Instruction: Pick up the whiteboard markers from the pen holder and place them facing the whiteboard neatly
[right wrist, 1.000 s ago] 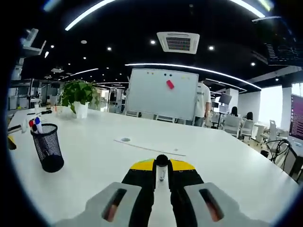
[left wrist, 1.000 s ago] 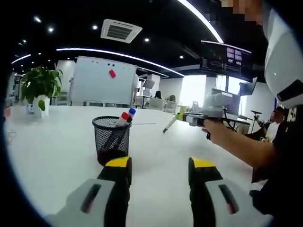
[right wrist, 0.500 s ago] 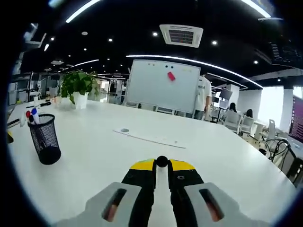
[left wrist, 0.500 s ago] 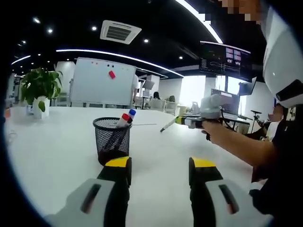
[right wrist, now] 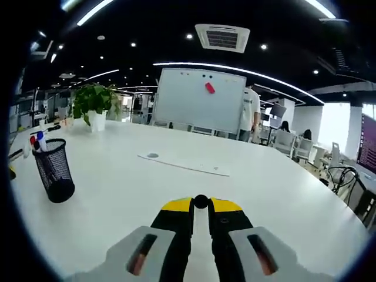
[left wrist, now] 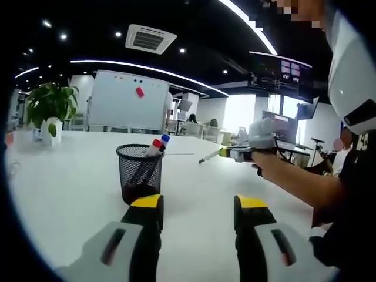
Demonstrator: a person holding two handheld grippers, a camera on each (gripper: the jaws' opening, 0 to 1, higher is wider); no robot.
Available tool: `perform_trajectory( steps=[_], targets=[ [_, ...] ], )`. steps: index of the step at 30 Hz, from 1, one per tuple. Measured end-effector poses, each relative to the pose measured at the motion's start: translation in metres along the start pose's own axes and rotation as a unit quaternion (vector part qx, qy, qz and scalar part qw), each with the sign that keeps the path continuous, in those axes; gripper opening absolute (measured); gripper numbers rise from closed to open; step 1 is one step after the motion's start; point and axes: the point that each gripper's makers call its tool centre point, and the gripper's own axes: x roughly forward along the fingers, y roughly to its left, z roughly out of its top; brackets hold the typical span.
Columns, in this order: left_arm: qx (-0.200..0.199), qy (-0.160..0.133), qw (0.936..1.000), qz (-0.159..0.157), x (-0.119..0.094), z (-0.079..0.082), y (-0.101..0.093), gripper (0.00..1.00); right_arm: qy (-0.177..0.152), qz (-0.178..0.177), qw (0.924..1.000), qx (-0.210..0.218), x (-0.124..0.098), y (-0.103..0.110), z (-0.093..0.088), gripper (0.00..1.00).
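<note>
Left gripper (left wrist: 198, 207): jaws spread wide with nothing between them, held low over the white table (left wrist: 70, 194). Just beyond the left jaw stands the black mesh pen holder (left wrist: 140, 173), upright on the table, with a red-capped marker (left wrist: 154, 147) and a blue-capped marker (left wrist: 162, 141) leaning inside it, caps up.

Right gripper (right wrist: 201, 210): jaws closed on a marker (right wrist: 201, 202), seen end-on as a dark round cap between the yellow jaw tips. In the left gripper view this gripper (left wrist: 226, 152) appears at right, above the table, in the person's hand (left wrist: 265, 157), with the marker (left wrist: 209, 157) sticking out of its tip toward the left and tilted slightly down, clear of the surface.

In the right gripper view the pen holder (right wrist: 54, 170) stands at far left of the table. The whiteboard (right wrist: 200, 100) stands upright beyond the far edge of the table, a red item (right wrist: 209, 87) stuck on it. A potted plant (right wrist: 94, 106) sits at the far left. A person (right wrist: 249, 116) stands just right of the whiteboard.
</note>
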Motion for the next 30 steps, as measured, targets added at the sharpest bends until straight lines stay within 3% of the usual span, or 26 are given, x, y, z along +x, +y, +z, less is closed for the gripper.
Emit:
perform_trajectory(
  steps=[4,30],
  targets=[
    [0.001,-0.001,1.0000,-0.002,0.000,0.001,-0.001,0.49,0.020,-0.006,0.9998,0.003,0.003,-0.001,-0.007,0.13],
    [-0.005,-0.007,0.9999,-0.007,-0.003,0.000,0.000,0.49,0.056,-0.014,0.9982,0.019,0.005,0.003,-0.025,0.13]
  ],
)
